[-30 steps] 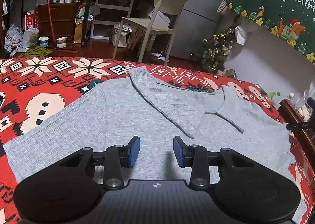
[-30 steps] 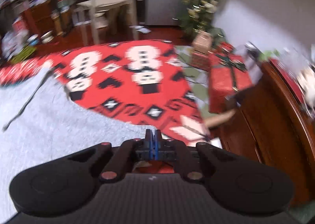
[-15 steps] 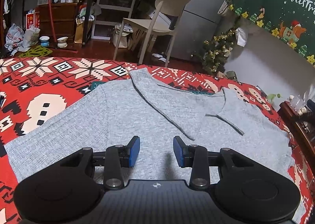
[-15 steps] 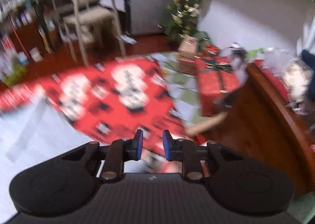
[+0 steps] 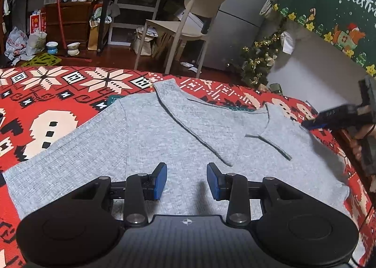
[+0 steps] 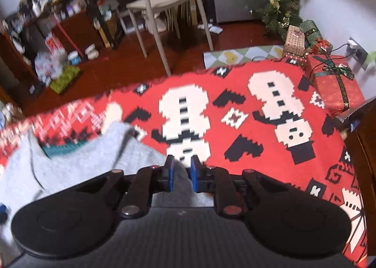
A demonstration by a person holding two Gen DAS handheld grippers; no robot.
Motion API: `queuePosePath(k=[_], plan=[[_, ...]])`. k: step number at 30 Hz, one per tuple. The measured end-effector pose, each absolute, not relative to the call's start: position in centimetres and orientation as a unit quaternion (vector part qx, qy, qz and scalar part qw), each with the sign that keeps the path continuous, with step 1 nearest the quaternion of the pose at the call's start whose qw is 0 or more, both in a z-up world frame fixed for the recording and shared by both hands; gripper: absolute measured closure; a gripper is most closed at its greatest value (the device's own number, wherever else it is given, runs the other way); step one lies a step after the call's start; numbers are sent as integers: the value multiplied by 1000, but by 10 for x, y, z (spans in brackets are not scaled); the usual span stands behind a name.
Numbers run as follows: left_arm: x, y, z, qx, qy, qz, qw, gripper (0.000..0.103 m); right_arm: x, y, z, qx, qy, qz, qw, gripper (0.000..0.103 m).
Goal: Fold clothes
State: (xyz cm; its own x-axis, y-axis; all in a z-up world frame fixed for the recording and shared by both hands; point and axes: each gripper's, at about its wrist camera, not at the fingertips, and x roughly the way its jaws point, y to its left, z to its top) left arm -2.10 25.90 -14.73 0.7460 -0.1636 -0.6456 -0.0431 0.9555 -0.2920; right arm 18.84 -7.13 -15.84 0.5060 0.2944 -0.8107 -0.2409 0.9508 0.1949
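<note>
My R gripper (image 6: 181, 175) has swung back over the grey top's (image 5: 145, 141) R edge on the red blanket (image 5: 47, 94), jaws just narrowing but still apart w/ nothing pinched, L gripper (image 5: 186, 181) hovers half-open over hem, so next fold grab is coming.

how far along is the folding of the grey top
Early. Done: the grey top lies spread on the red patterned blanket, with one flap already turned in across its middle. In hand: nothing is gripped. The left tongs hover open over the fabric, and the right tongs, jaws just closing, are open over the top's right edge. Left: the remaining folds.
</note>
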Motion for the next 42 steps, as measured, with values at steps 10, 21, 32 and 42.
queuePosePath(k=[10, 21, 32, 42], plan=[[-21, 260, -146, -142, 355, -27, 923, 66, 177, -49, -162, -93, 433, 130, 887, 103], [-20, 262, -151, -138, 365, -18, 921, 66, 175, -95, -142, 28, 436, 116, 892, 81], [-65, 264, -141, -189, 403, -32, 895, 66, 71, -112, -85, 37, 474, 172, 863, 70], [-131, 261, -108, -224, 432, -46, 873, 57, -14, -127, -90, 16, 548, 196, 813, 70]])
